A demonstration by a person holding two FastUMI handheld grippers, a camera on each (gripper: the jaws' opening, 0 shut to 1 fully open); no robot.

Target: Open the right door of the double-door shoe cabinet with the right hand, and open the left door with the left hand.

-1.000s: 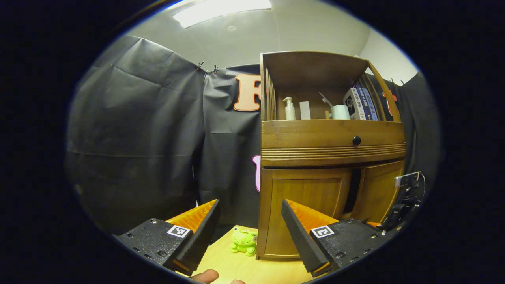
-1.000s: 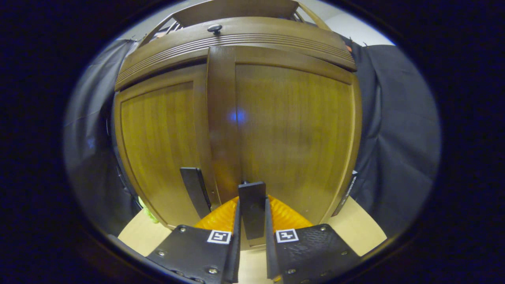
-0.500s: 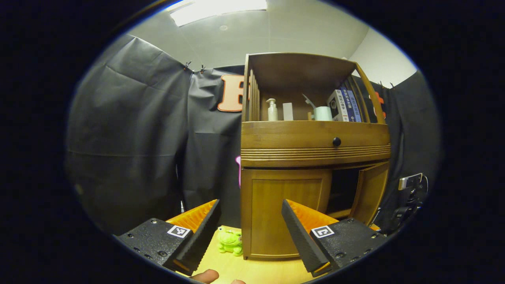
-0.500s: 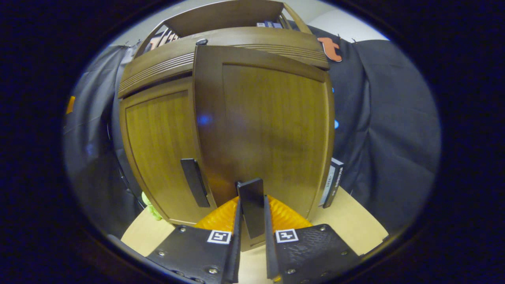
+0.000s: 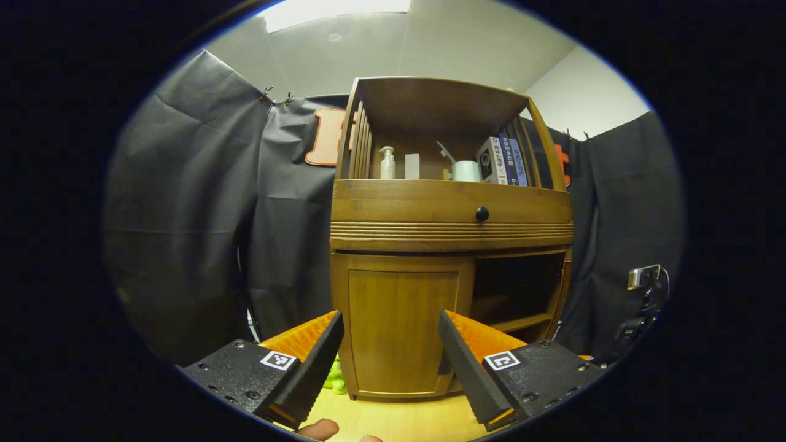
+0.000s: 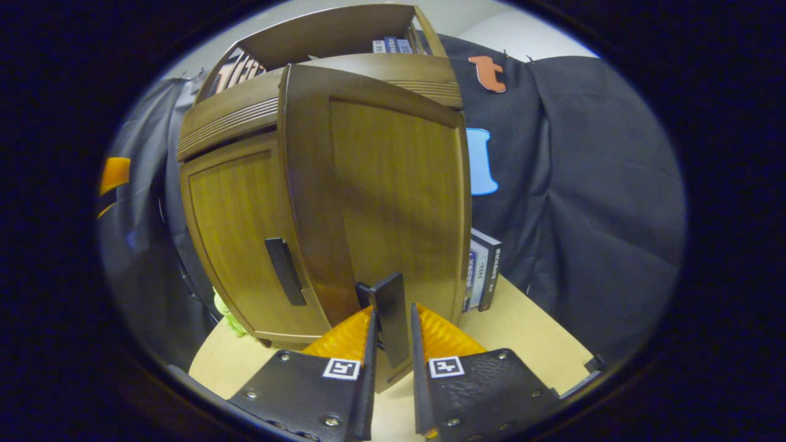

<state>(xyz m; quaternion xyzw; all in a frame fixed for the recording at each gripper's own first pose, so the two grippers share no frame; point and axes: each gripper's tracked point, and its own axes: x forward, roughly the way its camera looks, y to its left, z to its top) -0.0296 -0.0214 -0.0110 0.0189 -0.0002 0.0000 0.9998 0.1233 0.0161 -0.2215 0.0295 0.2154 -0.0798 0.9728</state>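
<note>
Left gripper (image 5: 388, 344): fingers spread wide, nothing between them, fingertip of holding hand (image 5: 318, 428) at bottom edge. Right gripper (image 6: 390, 334): fingers closed, pressing both sides of black door handle (image 6: 389, 316).

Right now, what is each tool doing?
Left tool: open, holding nothing.
Right tool: closed on the flat black handle of the right wooden door.

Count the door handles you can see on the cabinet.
2. One handle sits on the closed left door; the other handle is on the open right door, clamped in the right hand-held gripper.
</note>
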